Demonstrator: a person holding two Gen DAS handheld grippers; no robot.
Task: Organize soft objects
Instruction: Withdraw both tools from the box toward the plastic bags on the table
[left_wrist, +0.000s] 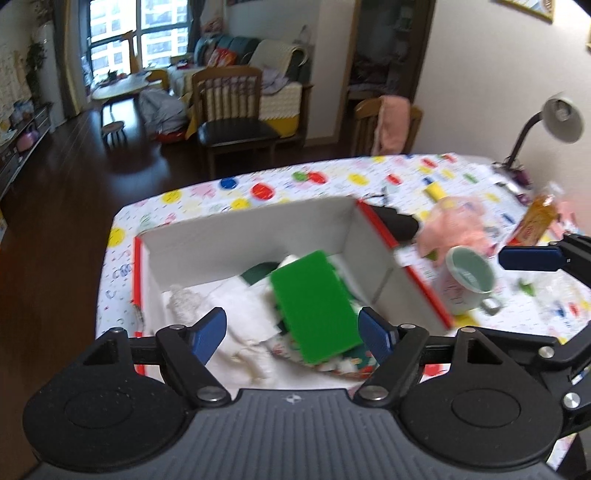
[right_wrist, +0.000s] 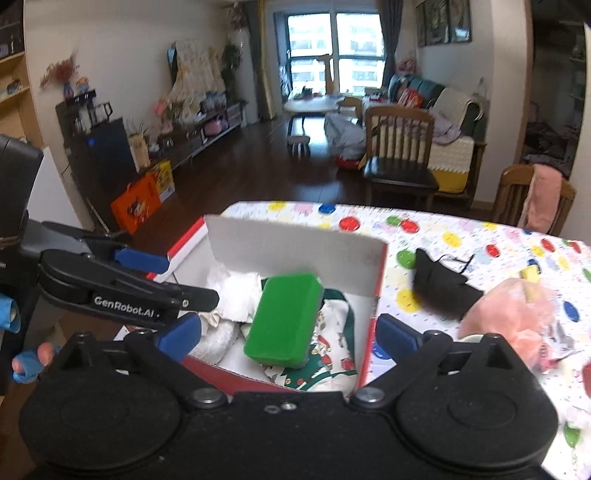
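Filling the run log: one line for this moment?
left gripper: open | right gripper: open | green sponge: in box | pink cloth: on table

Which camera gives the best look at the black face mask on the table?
The right wrist view: the black mask lies whole beside the box, ear loops visible. The left wrist view shows only part of it behind the box wall.

One box (left_wrist: 373, 236), one green sponge (left_wrist: 314, 306), one mug (left_wrist: 469, 284), one black mask (right_wrist: 439, 284), two wooden chairs (left_wrist: 236, 110).
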